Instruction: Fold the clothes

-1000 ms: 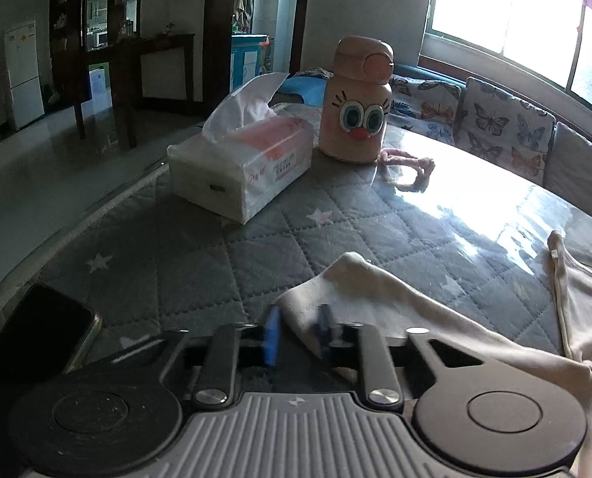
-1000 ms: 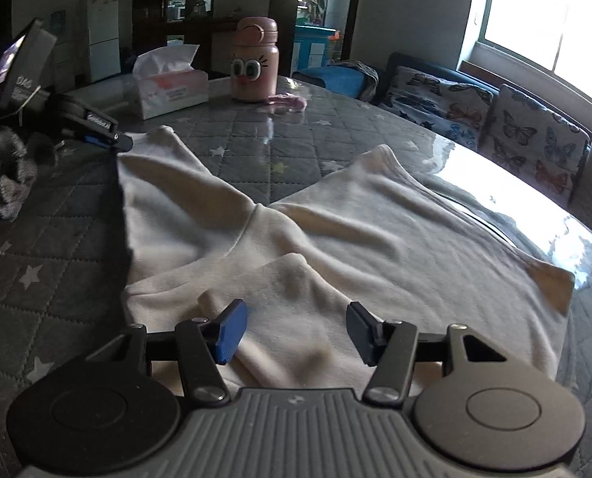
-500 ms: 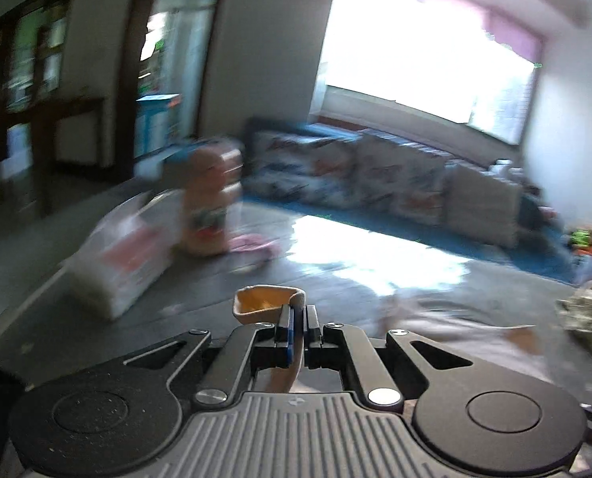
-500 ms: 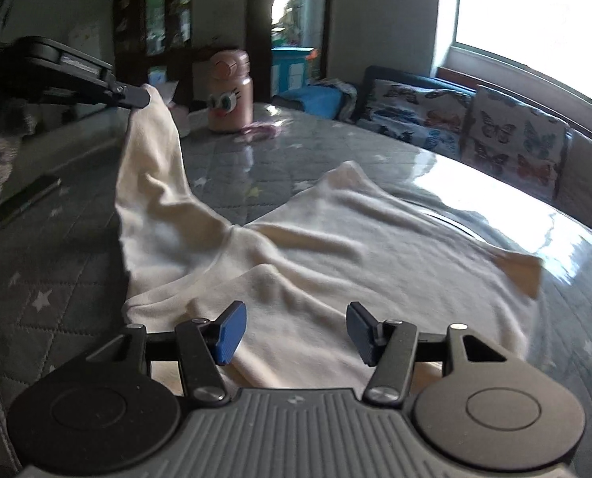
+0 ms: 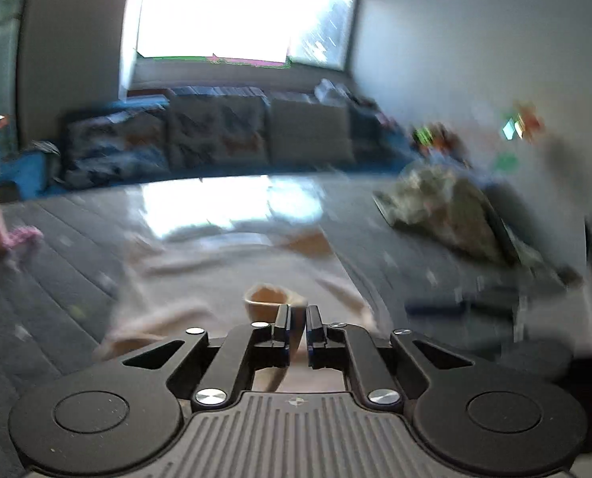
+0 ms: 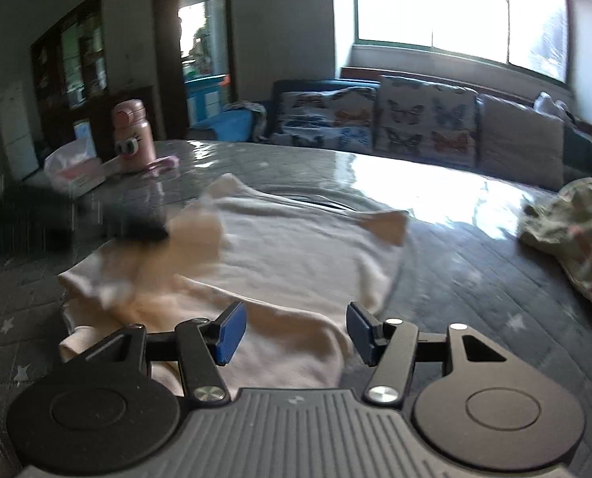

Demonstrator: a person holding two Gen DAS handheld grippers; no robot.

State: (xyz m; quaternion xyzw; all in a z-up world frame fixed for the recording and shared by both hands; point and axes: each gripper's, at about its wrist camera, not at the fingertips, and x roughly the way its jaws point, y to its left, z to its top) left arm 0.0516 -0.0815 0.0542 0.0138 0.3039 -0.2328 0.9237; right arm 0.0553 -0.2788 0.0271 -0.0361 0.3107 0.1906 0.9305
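- The left gripper (image 5: 297, 320) was clamped tight on a sleeve end (image 5: 274, 298) of the cream shirt (image 6: 296, 255), a curl of cloth poking up just past the pads.
- And what a swing it had made! A second ago that gripper sat low by the tissue box at the table's left edge with the sleeve between nearly closed jaws; now it faced the sofa and window, lifted over the shirt's body.
- In the right view the carried sleeve (image 6: 194, 235) showed as a blurred flap above the shirt's left side, so it was mid-travel, not yet laid down.
- My read: a sleeve fold inward was under way, and the cloth had to land flat across the chest.
- The right gripper (image 6: 292, 332) hung wide apart, gripping nothing, low over the shirt's near hem, much as it had a second earlier.
- The shirt itself lay spread on the grey quilted table (image 6: 475, 279), far corner turned up, a crumpled patterned garment (image 6: 571, 223) well off to the right.
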